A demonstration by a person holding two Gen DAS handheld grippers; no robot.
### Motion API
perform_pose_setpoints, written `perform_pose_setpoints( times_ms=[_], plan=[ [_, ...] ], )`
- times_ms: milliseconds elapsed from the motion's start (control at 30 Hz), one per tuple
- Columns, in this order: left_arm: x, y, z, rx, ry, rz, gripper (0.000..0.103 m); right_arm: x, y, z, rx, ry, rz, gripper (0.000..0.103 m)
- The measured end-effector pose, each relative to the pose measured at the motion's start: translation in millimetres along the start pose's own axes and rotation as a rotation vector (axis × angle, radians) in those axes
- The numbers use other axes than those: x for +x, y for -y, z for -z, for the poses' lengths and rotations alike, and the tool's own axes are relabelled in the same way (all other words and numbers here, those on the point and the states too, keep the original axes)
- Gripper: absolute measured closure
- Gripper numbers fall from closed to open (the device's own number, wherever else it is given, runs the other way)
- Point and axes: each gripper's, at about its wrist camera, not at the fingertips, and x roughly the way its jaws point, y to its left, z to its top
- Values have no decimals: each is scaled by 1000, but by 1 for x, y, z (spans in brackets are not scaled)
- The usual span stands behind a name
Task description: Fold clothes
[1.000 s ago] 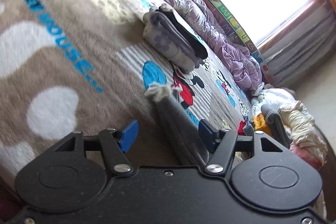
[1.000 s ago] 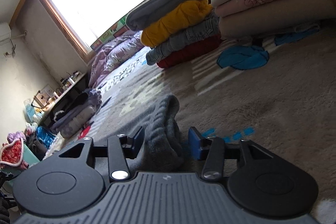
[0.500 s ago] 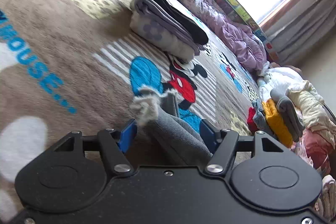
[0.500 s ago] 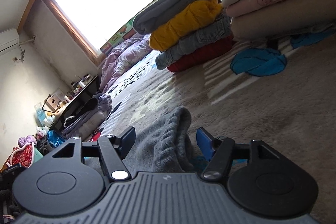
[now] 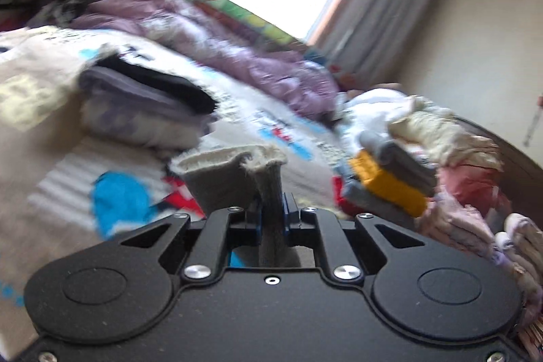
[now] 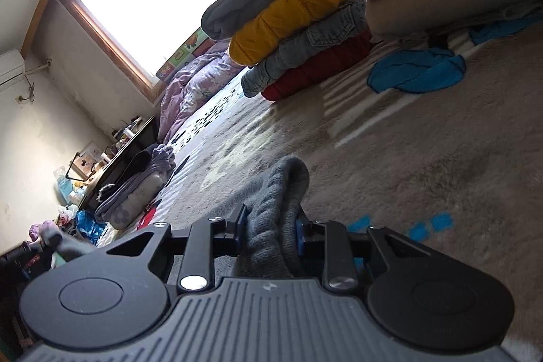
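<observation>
Both ends of the grey knit garment (image 5: 237, 178) pinched, ready for a fold. Left tool (image 5: 271, 212) clamped on a thin edge of it, fleecy lining showing at the top. Right tool (image 6: 269, 231) closing on a thicker bunched roll of the same grey knit (image 6: 278, 202), pads already pressing the fabric. Garment on the bed blanket (image 6: 441, 165), mid-bed, well clear of the folded stack (image 6: 292, 33) toward the far edge and the smaller purple-grey pile (image 5: 142, 104) on the other side. Likely step: grasp done, lift and fold next. Needs both tools rising together and keeping the cloth taut, else the thin left pinch may slip. No containers visible; folded items sit in open stacks on the bed.
</observation>
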Motion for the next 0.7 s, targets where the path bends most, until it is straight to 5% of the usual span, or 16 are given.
perform_pose_setpoints(
  times_ms=[267,367,533,700],
  plan=[
    [36,-34,10,-81,-124,-91,90,-7,4,8,9,26,31,76],
    [33,-44,13,-117,-154,-141,52,-6,5,10,7,29,43,75],
    [12,-46,12,-120,-162,-219,51,-3,5,12,0,37,56,72],
    [-5,-35,19,-36,-251,-180,46,-2,8,13,6,49,38,71]
  ],
)
